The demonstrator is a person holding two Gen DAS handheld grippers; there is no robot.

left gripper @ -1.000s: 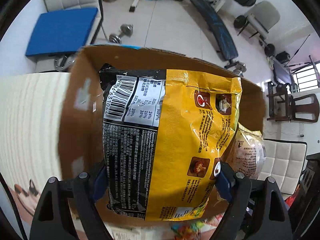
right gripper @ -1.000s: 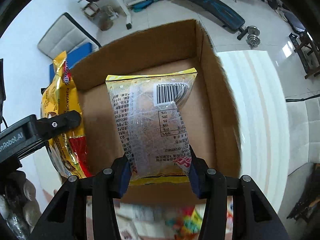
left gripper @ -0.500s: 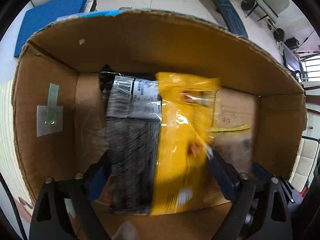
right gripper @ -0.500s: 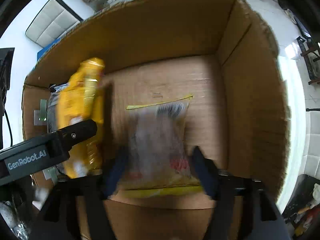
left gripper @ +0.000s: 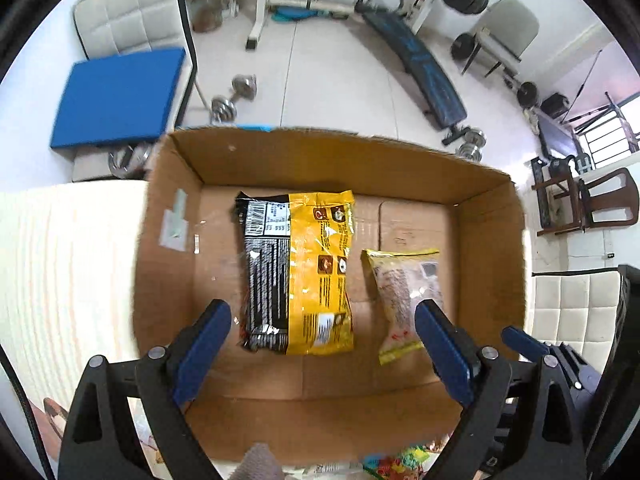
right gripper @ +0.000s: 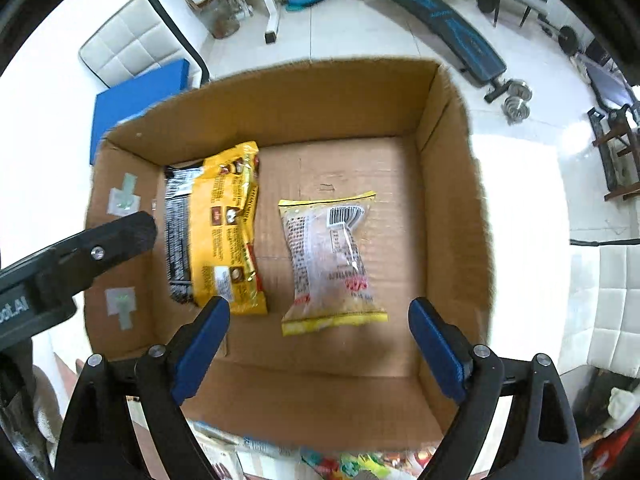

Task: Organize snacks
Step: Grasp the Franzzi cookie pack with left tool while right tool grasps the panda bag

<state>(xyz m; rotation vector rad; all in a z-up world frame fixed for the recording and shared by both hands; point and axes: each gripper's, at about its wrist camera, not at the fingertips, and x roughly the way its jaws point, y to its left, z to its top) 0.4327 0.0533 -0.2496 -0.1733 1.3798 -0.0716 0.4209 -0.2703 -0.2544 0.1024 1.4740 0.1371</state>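
1. Left hand-held gripper [left gripper: 322, 330]: jaws wide apart, nothing gripped; it hangs over the box [left gripper: 304, 152], pointing steeply down
2. Right hand-held gripper [right gripper: 319, 328]: jaws have just been opening and now stand wide, released; the clear pack [right gripper: 330, 262] lies on the box floor below the gap, touching neither pad
3. Yellow pack [left gripper: 298, 276]: flat on the box floor, left of centre in the left view, black side panel with barcode to its left, long axis running front to back
4. Clear pack [left gripper: 404, 298] in the left view: flat on the floor just right of the yellow pack, a narrow strip of bare cardboard between them; its near end is partly hidden behind the left gripper's right finger [left gripper: 442, 350]
5. Right view: yellow pack [right gripper: 224, 228] sits toward the left wall, clear pack near mid-floor, barcode end toward the far wall; right part of the floor is bare cardboard
6. Box is open-topped and sits on a pale counter [left gripper: 68, 264]; two taped patches show on its left inner wall
7. Left gripper's black arm [right gripper: 72, 252] enters the right view from the left, above the box's left wall
8. More colourful packs [right gripper: 360, 460] lie on the counter at the near edge of the box, blurred, type unclear
9. Behind: tiled floor with a weight bench [left gripper: 416, 68] and dumbbells [left gripper: 234, 96]
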